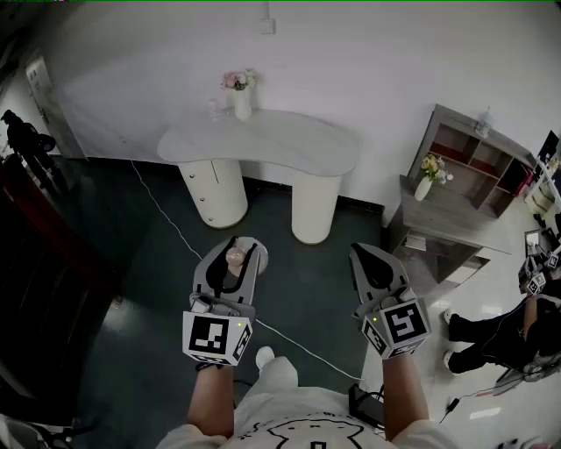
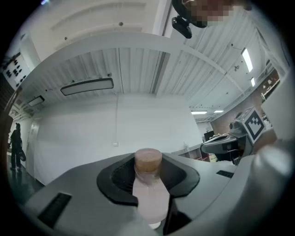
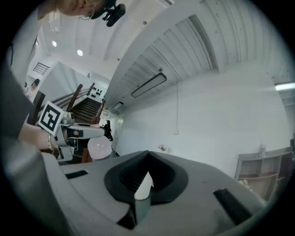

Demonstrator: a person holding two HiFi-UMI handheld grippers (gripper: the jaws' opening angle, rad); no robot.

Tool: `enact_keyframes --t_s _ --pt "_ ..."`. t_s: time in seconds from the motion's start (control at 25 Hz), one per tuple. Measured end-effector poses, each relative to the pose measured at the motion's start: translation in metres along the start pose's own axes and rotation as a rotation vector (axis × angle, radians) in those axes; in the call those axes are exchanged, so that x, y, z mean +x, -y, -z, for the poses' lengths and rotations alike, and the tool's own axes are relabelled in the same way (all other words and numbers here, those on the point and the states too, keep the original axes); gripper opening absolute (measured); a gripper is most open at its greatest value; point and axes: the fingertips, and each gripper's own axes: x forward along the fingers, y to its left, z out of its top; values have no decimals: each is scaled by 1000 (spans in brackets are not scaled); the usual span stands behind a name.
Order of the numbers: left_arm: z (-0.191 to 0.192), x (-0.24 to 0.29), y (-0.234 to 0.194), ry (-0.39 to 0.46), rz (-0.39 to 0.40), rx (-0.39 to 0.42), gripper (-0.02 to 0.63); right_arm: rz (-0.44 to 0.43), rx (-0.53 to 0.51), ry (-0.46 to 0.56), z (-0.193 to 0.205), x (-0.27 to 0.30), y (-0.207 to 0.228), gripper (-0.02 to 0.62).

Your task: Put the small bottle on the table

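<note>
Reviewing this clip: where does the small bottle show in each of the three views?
Head view: small bottle lower centre-left, clamped in the left gripper.
Left gripper view: small bottle bottom centre, between the jaws, cap up.
Right gripper view: small bottle left of centre, its pale rounded end showing.
Shared landmark: small wall box on the white wall.

A: Your small bottle [image 2: 150,198], colours?
B: Pale pink body, brown cap [image 2: 148,160]. Your left gripper [image 1: 235,256] is grey, pads [image 2: 117,177] black, marker cube [image 1: 217,338] black-and-white squares.
A: Your table [image 1: 280,145]?
B: White. Floor [image 1: 131,289] dark grey-green, flowers [image 1: 235,81] pink.
</note>
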Motion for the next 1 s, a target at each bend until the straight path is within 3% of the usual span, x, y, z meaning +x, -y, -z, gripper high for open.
enact_keyframes --t_s 0.28,0.52,1.0 --pt "12 26 -28 -8 -24 -6 132 -21 -3 -11 4 36 6 -9" --pt "31 72 -54 -14 -49 -24 132 -25 25 -13 13 79 36 -9" --pt "73 197 -167 -20 -128 -18 132 -117 8 -5 24 262 78 -9"
